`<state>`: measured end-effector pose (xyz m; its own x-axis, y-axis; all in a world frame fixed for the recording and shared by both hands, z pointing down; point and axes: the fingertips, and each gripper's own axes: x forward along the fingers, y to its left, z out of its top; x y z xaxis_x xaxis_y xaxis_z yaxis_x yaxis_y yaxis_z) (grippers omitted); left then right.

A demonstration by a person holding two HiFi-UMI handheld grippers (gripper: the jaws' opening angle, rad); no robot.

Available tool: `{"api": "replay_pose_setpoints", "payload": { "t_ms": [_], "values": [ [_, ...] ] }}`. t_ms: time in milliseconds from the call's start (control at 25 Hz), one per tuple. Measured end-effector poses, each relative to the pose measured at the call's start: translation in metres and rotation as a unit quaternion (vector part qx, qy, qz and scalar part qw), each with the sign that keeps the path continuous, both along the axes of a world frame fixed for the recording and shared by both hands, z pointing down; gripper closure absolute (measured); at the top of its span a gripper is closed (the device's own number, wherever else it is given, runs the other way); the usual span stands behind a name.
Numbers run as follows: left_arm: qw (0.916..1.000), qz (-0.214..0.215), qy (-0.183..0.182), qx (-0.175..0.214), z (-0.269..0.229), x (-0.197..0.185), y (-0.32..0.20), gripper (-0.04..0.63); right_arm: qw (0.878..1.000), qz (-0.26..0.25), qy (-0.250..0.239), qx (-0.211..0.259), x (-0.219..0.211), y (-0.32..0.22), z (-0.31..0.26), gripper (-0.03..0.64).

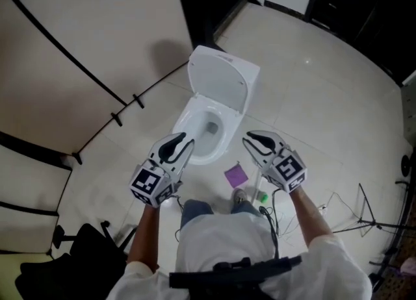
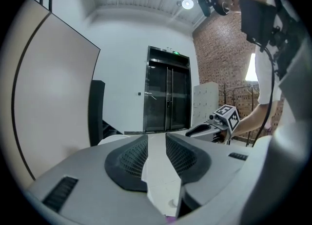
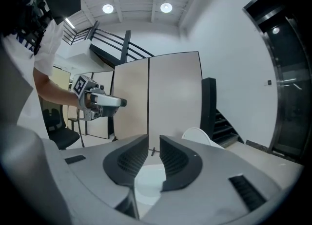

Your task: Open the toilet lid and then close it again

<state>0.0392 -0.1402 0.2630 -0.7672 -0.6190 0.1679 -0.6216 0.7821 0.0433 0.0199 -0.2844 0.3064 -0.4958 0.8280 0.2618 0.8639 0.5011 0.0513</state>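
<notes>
Toilet lid [image 1: 220, 79]: is standing raised at the centre of the head view and leaning back above the bowl [image 1: 185, 120], with its inner face turned toward the person.
Task stage: judging by the raised lid, the opening is done and the closing is not yet done.
Left gripper [image 1: 187, 144]: is hovering at the lower left of the bowl, with its tips just beside the front rim. Its jaws are standing moderately apart, with nothing between them.
Right gripper [image 1: 250, 141]: is hovering at the lower right of the bowl, at about the same level in the frame. Its jaws are showing only a narrow slit and are gripping nothing.
Direction from jaws: the lid is lying up-frame of both grippers, on the line running between them. In the right gripper view it is showing as a white rounded shape just right of the jaws.
Long axis: the lid is running from its hinge at the back of the bowl toward the top of the frame, so its free edge is sitting farthest from the tips.
Nearer hand: neither is clearly nearer, so either could be reaching over the bowl for the free edge.
Purple square [image 1: 236, 175]: is lying on the floor between the bowl and the person's feet, apart from both grippers.
</notes>
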Motion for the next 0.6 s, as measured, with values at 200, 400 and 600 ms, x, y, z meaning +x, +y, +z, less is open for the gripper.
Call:
{"api": "replay_pose_setpoints", "payload": {
  "t_ms": [200,400,600],
  "values": [
    [0.998,0.051,0.007,-0.036,0.003,-0.054,0.03,0.487,0.999,0.054,0.007,0.0,-0.023,0.003,-0.001,0.549],
    [0.9858,0.148,0.015,-0.078,0.027,-0.132,0.088,0.484,0.99,0.131,0.022,-0.042,-0.039,0.048,-0.007,0.549],
    [0.9573,0.249,-0.003,-0.147,0.042,-0.234,0.138,0.479,0.968,0.236,0.04,-0.081,-0.049,0.107,-0.007,0.522]
  ]
}}
